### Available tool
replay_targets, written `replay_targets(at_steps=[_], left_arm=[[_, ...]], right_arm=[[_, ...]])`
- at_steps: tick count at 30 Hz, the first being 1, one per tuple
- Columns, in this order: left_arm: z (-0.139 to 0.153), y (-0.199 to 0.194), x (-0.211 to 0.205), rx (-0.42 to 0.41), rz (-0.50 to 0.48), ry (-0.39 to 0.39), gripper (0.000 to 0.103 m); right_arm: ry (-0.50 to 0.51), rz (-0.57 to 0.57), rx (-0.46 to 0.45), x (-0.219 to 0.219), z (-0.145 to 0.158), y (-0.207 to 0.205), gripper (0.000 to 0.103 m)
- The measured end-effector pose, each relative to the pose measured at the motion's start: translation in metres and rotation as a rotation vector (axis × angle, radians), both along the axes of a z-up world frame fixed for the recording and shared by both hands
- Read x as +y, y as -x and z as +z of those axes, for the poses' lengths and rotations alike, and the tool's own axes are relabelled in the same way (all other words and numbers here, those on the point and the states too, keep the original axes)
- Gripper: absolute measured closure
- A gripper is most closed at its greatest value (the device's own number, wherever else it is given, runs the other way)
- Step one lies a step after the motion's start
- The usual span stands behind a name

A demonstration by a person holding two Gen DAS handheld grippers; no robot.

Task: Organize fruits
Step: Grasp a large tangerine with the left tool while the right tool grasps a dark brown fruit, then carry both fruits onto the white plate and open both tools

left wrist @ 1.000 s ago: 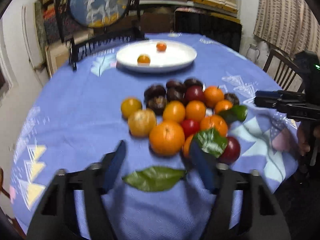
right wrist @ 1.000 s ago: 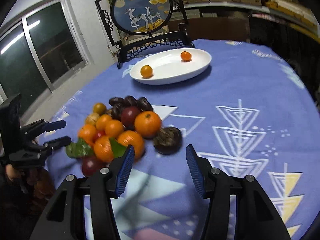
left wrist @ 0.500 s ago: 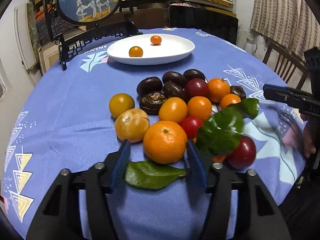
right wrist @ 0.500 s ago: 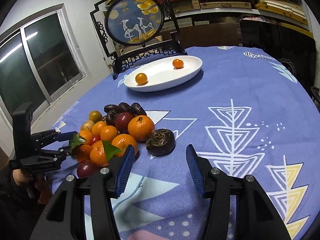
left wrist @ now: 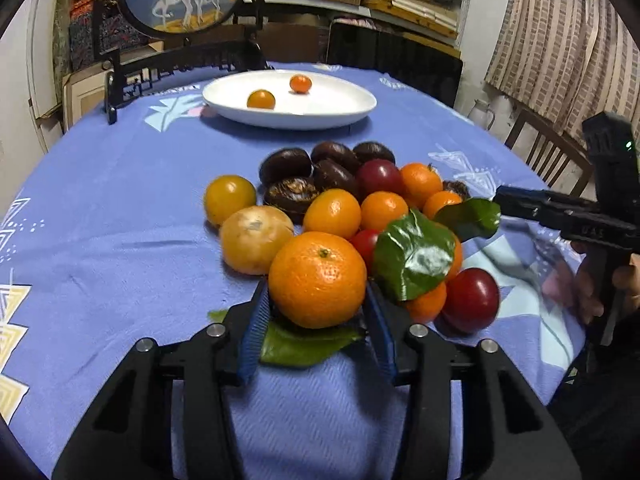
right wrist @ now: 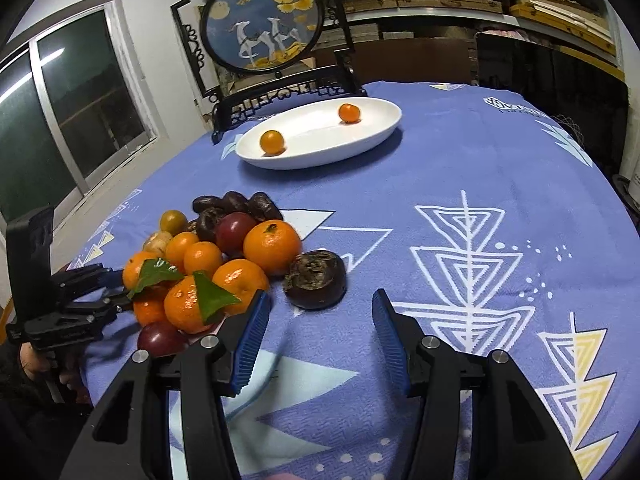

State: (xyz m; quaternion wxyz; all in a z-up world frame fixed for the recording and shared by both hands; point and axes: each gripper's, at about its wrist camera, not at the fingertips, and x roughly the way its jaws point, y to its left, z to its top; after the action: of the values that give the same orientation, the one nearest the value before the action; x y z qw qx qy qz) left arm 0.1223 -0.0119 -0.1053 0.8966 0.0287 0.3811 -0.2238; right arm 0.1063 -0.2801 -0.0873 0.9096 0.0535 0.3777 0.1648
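Note:
A pile of fruit (left wrist: 360,208) lies on the blue tablecloth: oranges, red plums, dark brown fruits, yellow ones and green leaves. My left gripper (left wrist: 318,304) has its blue pads on either side of the large front orange (left wrist: 318,280), closed against it. A white oval plate (left wrist: 344,108) with two small oranges stands at the far side. My right gripper (right wrist: 318,308) is open and empty, just in front of a dark brown fruit (right wrist: 316,280) beside the pile. The left gripper (right wrist: 114,292) shows at the pile's left in the right wrist view.
A framed round picture on a dark stand (right wrist: 264,36) stands behind the plate. Chairs (left wrist: 548,152) ring the table. Shelves with stacked goods fill the back wall. A window (right wrist: 76,112) is at the left. A green leaf (left wrist: 304,344) lies under the front orange.
My left gripper has moved forward and its pads have closed around the large front orange. My right gripper has come nearer to the dark brown fruit and stays open.

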Motion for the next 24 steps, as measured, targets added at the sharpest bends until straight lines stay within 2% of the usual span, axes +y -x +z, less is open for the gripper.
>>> replay_targets(at_steps=[7, 11, 16, 19, 21, 24], left_arm=[[0.023, 0.012, 0.019, -0.055, 0.035, 0.029, 0.058], [0.021, 0.012, 0.021, -0.046, 0.035, 0.030, 0.058], [0.022, 0.015, 0.022, -0.052, 0.029, 0.037, 0.058], [0.023, 0.016, 0.022, -0.054, 0.029, 0.038, 0.058], [0.022, 0.015, 0.022, -0.051, 0.028, 0.037, 0.058], [0.022, 0.015, 0.022, -0.045, 0.025, 0.035, 0.058]], right_arm=[[0.087, -0.041, 0.036, 0.010, -0.002, -0.017, 0.049], [0.098, -0.016, 0.067, 0.021, -0.008, -0.028, 0.049], [0.189, -0.032, 0.092, 0.037, -0.013, -0.042, 0.049], [0.192, -0.046, 0.111, 0.038, -0.013, -0.047, 0.051], [0.195, -0.039, 0.109, 0.040, -0.014, -0.045, 0.059], [0.172, -0.041, 0.105, 0.037, -0.014, -0.042, 0.059]])
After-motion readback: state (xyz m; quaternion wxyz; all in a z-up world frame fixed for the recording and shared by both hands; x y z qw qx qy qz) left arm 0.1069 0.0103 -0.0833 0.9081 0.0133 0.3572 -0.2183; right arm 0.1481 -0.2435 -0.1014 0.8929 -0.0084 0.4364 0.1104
